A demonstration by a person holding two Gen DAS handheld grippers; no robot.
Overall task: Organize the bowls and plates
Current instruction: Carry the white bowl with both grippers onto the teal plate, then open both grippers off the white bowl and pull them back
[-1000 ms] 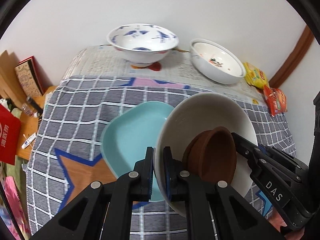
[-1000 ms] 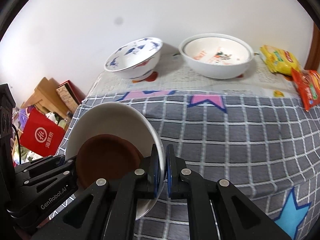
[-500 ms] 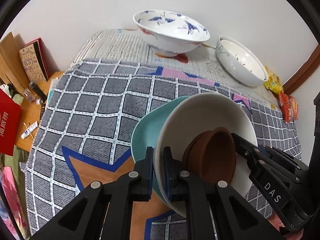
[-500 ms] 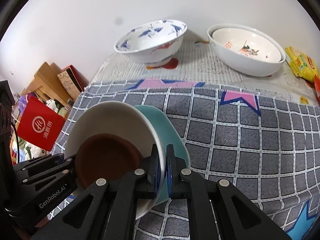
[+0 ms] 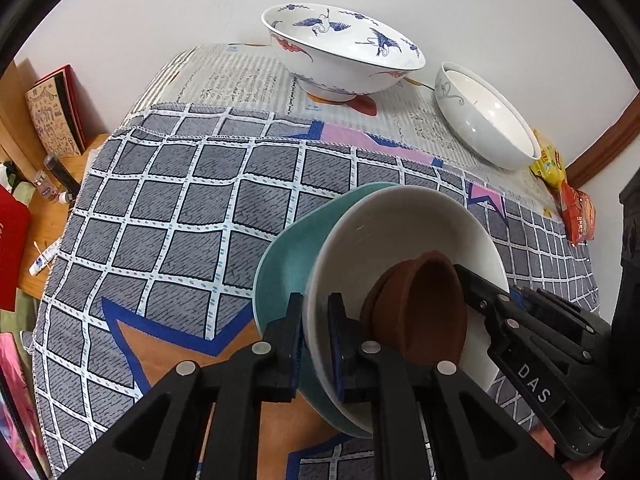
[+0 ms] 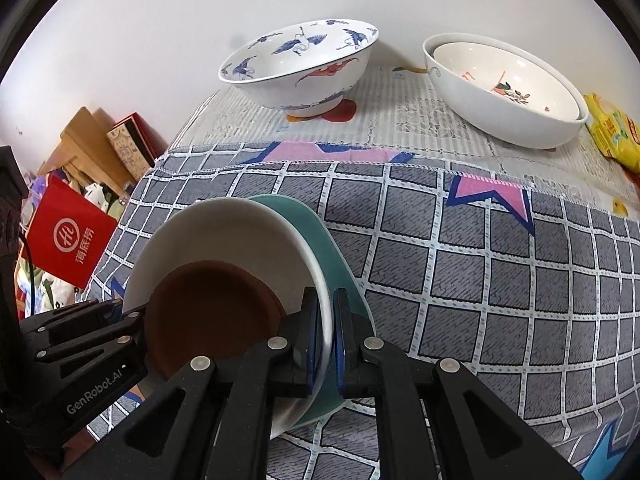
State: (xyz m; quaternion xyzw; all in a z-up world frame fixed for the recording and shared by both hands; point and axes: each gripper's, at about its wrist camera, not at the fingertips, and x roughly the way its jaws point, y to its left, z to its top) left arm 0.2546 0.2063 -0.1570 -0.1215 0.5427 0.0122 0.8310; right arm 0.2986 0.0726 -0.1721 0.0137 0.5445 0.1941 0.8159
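A white bowl (image 5: 400, 236) holds a small brown dish (image 5: 420, 304) and sits over a teal plate (image 5: 288, 256). My left gripper (image 5: 316, 336) is shut on the white bowl's near rim. My right gripper (image 6: 326, 340) is shut on the opposite rim of the white bowl (image 6: 236, 228), with the brown dish (image 6: 208, 312) inside and the teal plate (image 6: 320, 240) beneath. A blue-crane bowl (image 5: 340, 52) and a white nested bowl (image 5: 484, 116) stand at the back of the table.
A grey checked cloth (image 5: 180, 208) with star shapes covers the table, newspaper (image 6: 420, 120) at the back. Snack packets (image 5: 572, 200) lie at the far right. Books and a red bag (image 6: 68, 232) sit beyond the left edge.
Both grippers carried the white bowl with the brown dish leftward and forward over the teal plate; it now rests above the plate. The back bowls appear closer.
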